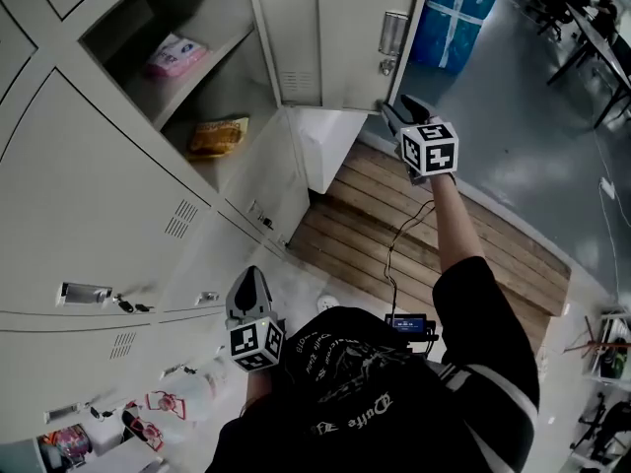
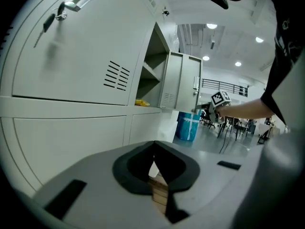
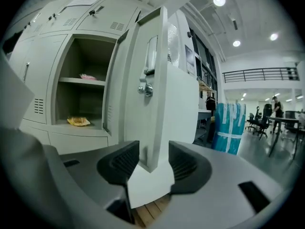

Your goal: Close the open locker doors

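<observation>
Left gripper (image 2: 154, 148), grey with black pads: low by the person's body. Tips pinched together, nothing between them. Idle, facing the closed lower locker fronts.

Right gripper (image 3: 153, 163), same make: arm stretched out. Jaws apart, straddling the bottom free corner of the tall pale-grey metal locker door (image 1: 335, 37). A gap shows on each side, so no clamp that I can see.

Door stands swung well out from its compartment, chrome handle (image 3: 150, 61) on the outer face.

Inside: pink packet (image 1: 175, 55) on the shelf, yellow packet (image 1: 219, 136) below.

A white panel (image 1: 325, 146) beneath is possibly a second open door. Cannot confirm.

Progress: early. Door engaged, not yet swung shut. The rest of the bank appears closed.
</observation>
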The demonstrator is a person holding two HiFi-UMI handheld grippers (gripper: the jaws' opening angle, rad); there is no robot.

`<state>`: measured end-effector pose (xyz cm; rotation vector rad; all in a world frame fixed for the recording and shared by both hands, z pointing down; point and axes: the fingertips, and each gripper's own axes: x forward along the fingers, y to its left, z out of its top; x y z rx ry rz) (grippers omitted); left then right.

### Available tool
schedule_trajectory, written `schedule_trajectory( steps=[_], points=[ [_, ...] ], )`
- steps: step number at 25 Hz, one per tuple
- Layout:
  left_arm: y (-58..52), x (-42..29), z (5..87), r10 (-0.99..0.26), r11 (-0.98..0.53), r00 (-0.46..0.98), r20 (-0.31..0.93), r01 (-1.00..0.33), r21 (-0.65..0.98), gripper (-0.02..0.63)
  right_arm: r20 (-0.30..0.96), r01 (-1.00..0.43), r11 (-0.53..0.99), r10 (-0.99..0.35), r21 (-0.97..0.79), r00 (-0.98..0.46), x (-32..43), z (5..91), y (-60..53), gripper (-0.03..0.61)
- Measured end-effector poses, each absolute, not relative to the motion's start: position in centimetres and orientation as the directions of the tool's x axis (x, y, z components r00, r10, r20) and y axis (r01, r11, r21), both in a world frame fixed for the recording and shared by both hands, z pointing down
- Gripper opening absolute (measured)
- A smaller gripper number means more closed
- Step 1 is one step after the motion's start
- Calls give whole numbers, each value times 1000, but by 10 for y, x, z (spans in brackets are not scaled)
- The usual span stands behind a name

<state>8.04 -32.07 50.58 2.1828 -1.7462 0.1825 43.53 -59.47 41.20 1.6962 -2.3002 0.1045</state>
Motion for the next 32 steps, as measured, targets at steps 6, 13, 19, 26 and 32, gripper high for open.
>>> schedule_trajectory(
  steps=[6, 13, 19, 26, 32],
  points=[
    [-331, 84, 509, -923, -169, 234, 305, -960, 225, 8, 253, -929, 369, -903, 42, -347, 435, 409, -609, 164],
    [-337, 89, 514, -917, -179, 244, 316, -959, 221, 8, 266, -917, 392, -894, 76, -360, 433, 411, -606, 89],
    [-335, 91, 517, -913, -186, 253, 320, -956, 225, 8, 262, -883, 460, -867, 95, -424, 422, 412, -576, 93],
    [-325, 78, 526, -911, -167, 237, 337, -960, 224, 8, 224, -835, 544, -826, 84, -517, 390, 411, -521, 95],
    [-318, 66, 538, -906, -123, 210, 367, -961, 246, 8, 224, -768, 637, -759, 60, -612, 349, 411, -479, 91]
  ],
)
